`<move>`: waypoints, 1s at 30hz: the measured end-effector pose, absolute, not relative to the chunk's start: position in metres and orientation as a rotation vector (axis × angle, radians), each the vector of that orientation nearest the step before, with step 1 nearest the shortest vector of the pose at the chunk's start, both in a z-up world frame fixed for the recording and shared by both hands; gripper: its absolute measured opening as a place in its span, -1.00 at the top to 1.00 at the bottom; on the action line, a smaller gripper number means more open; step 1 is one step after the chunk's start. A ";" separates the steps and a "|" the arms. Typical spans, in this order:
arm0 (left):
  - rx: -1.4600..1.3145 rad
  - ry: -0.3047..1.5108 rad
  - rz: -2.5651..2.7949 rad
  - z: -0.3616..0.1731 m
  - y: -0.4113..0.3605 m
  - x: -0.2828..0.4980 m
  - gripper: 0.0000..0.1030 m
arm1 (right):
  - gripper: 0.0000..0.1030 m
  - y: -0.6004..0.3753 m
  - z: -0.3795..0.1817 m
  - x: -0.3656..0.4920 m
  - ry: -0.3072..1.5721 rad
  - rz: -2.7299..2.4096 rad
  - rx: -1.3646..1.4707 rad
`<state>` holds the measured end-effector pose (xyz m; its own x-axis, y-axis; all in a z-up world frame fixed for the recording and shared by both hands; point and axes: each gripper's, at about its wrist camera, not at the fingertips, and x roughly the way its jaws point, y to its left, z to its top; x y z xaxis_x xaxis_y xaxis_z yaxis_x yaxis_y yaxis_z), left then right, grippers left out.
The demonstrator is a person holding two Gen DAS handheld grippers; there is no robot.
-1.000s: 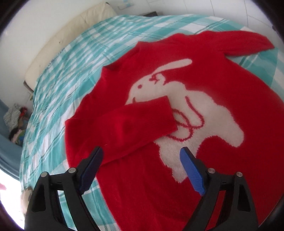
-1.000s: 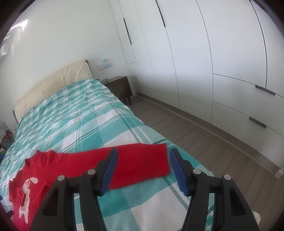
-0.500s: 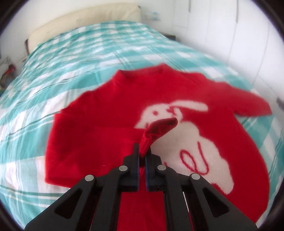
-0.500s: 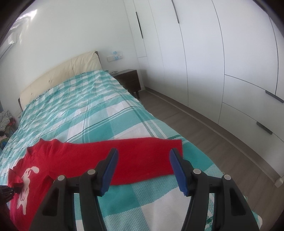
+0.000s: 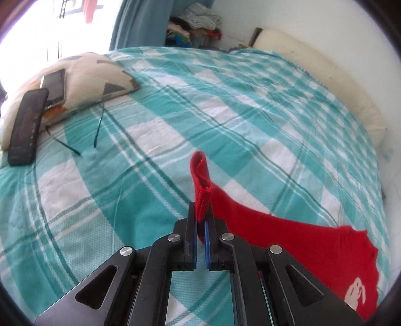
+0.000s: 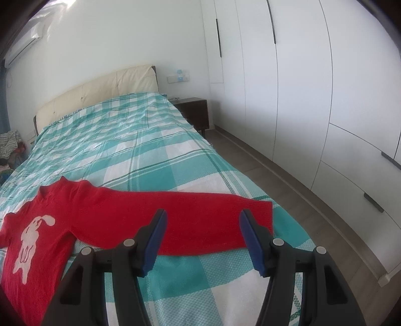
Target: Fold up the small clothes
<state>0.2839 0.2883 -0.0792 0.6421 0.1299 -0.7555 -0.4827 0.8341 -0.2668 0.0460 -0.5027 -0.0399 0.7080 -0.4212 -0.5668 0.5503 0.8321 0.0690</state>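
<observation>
A red sweater (image 6: 82,208) with a white rabbit (image 6: 32,233) lies on the teal plaid bed cover (image 6: 130,150). My left gripper (image 5: 202,213) is shut on the cuff of one sleeve (image 5: 199,173). The cuff stands up out of the jaws, and the sleeve trails back to the sweater body (image 5: 313,253) at lower right. My right gripper (image 6: 202,222) is open. Its blue pads straddle the other sleeve (image 6: 200,208), which lies flat and stretched toward the bed's right edge. Whether the pads touch the sleeve does not show.
A patterned pillow (image 5: 92,75) at the left carries a phone (image 5: 54,85) and a dark remote-like device (image 5: 25,125). A clothes pile (image 5: 198,22) sits beyond the bed. White wardrobes (image 6: 300,75), a nightstand (image 6: 193,112) and the floor (image 6: 288,180) flank the bed's right side.
My left gripper shut on the cuff that lay folded over the rabbit, then swung it outward off the sweater's chest. The right gripper stayed open and edged closer over its sleeve.
</observation>
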 end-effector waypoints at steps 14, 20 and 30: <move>-0.590 0.851 0.498 -0.137 0.325 0.255 0.96 | -0.16 -0.486 -0.045 0.058 0.599 -0.523 0.145; -0.568 0.856 0.478 -0.139 0.323 0.256 0.87 | -0.16 -0.491 -0.041 0.053 0.579 -0.542 0.169; -0.503 0.719 0.461 -0.095 0.303 0.232 -0.41 | -0.52 -0.504 -0.038 0.043 0.558 -0.611 0.200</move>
